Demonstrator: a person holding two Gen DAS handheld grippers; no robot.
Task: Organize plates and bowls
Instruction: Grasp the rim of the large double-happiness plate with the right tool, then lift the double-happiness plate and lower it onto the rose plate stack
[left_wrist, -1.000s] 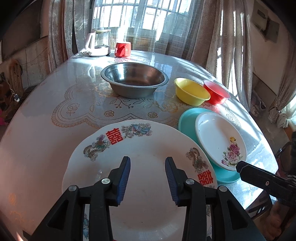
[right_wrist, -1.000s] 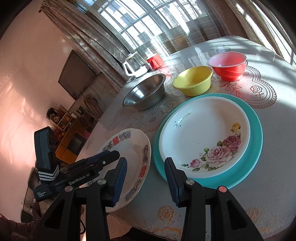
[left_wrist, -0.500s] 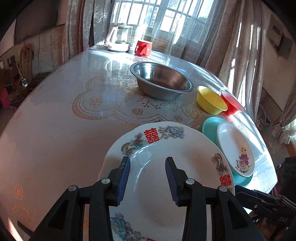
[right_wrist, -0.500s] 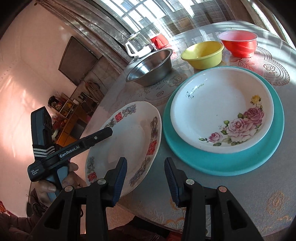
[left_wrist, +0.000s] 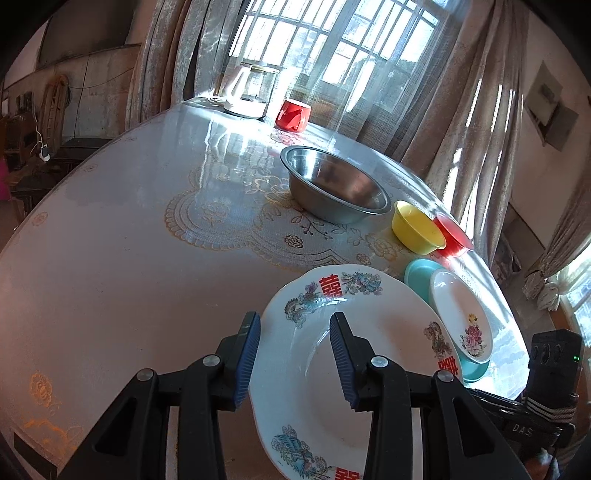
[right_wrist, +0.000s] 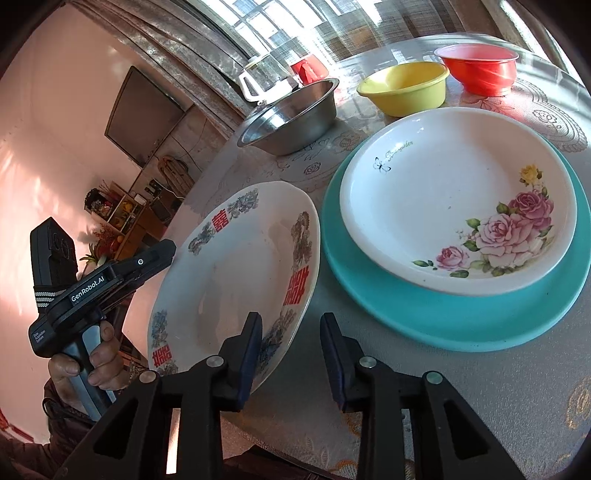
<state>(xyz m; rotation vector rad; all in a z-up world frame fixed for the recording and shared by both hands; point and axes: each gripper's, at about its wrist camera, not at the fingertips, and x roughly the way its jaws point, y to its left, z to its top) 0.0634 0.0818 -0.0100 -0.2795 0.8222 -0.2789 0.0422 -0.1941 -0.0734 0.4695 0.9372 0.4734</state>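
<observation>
A: Which step is in hand?

B: The big dragon plate (right_wrist: 236, 266) is tilted, its near rim off the worktop (left_wrist: 110, 258). The left gripper (left_wrist: 293, 354) has this rim between its fingers (left_wrist: 247, 354), partly open; whether the pads really press, the frames do not show. The right gripper (right_wrist: 291, 354) comes at the other edge and its fingers are closing, the rim just at the left pad, not clamped yet.

A: And the next move?

B: Probably the plate must join the stack beside it, the rose plate (right_wrist: 454, 199) on the teal plate (right_wrist: 461, 321). That calls for a firm hold by both and a level lift, because glazed ware can slip.

A: The other things?

B: The steel bowl (left_wrist: 332, 188), yellow bowl (right_wrist: 404, 86) and red bowl (right_wrist: 478, 68) stand apart farther back.

A: The room?

B: A round worktop under a glossy lace-pattern cover, a kettle (left_wrist: 249, 92) and red cup (left_wrist: 293, 114) at the far edge, curtains and a bright barred window.
</observation>
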